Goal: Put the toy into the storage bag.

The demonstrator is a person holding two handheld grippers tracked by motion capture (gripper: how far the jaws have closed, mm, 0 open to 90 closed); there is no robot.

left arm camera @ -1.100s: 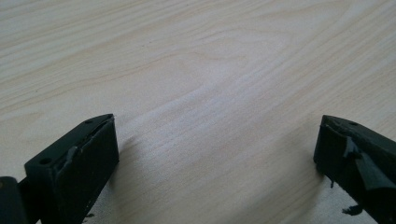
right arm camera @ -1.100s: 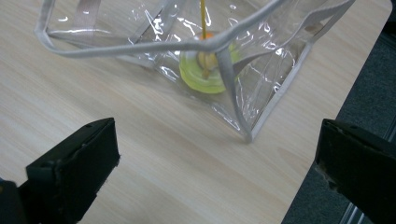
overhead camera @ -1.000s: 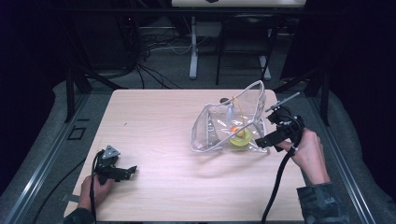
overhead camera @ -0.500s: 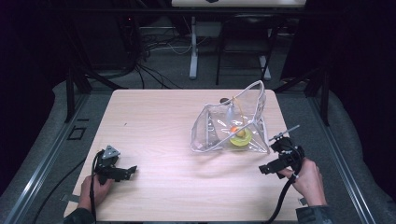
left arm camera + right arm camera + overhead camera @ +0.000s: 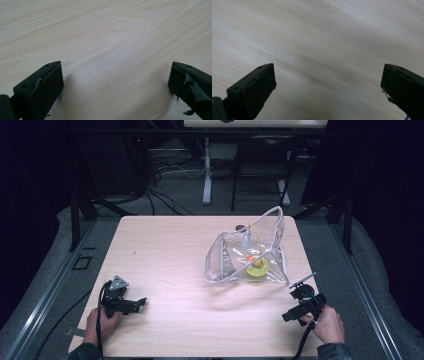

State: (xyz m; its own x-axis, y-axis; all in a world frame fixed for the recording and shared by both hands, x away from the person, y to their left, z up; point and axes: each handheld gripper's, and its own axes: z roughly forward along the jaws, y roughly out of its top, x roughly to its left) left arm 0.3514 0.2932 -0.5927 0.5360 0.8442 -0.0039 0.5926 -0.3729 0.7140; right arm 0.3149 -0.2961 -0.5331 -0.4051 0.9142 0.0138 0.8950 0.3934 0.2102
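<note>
A clear plastic bag [image 5: 250,252] stands crumpled on the right half of the wooden table [image 5: 170,250], with a yellow-green and orange object [image 5: 257,266] inside it. My left gripper [image 5: 139,303] rests at the table's front left, held by a hand, open with nothing between its jaws. My right gripper [image 5: 288,316] sits at the front right, below the bag and apart from it, also open and empty. In the left gripper view the gripper [image 5: 115,82] faces bare wood; in the right gripper view the gripper [image 5: 328,85] does the same.
Beyond the table's far edge are dark stands, table legs [image 5: 207,170] and loose cables [image 5: 165,175] on a grey floor. Metal rails [image 5: 45,295] run along both sides of the table. Bare wood lies between the two grippers.
My right gripper has drawn back from the bag's right side toward the table's front right corner. The left gripper has stayed put. The bag has not moved.
</note>
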